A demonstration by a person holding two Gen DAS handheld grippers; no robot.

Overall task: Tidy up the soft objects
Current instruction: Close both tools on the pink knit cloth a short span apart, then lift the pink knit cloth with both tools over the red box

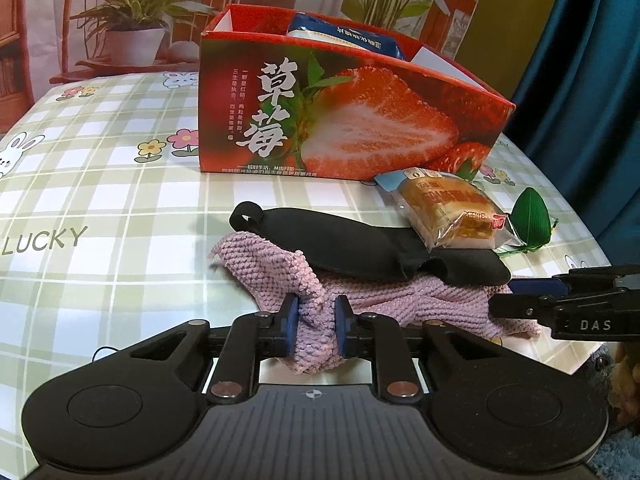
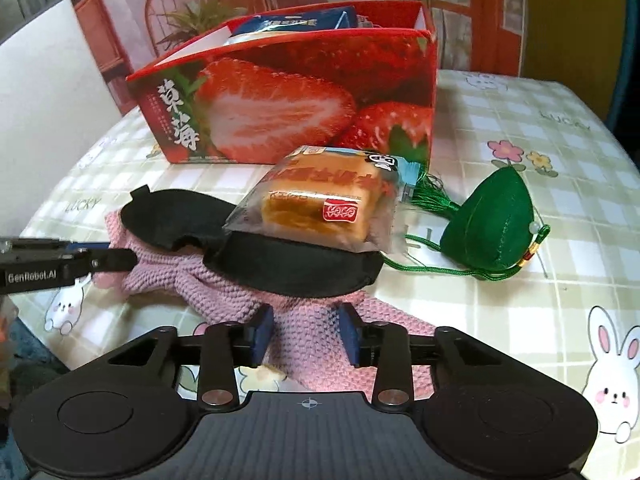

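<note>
Left claw (image 1: 316,322) is clenched on a bunched fold of the pink knitted cloth (image 1: 404,300), its blue pads pressing the fabric from both sides. Right claw (image 2: 306,334) straddles another part of the same cloth with its pads apart; whether they press it I cannot tell. On the surface (image 1: 120,184) the cloth's long axis runs from 9 to 3 o'clock in the left view. A black eye mask (image 1: 360,248) lies on it along the same line, a wrapped cake (image 1: 452,216) resting on its 3 o'clock end. A green pouch (image 2: 492,224) sits at 3 o'clock, the strawberry box (image 1: 352,120) at 12.
</note>
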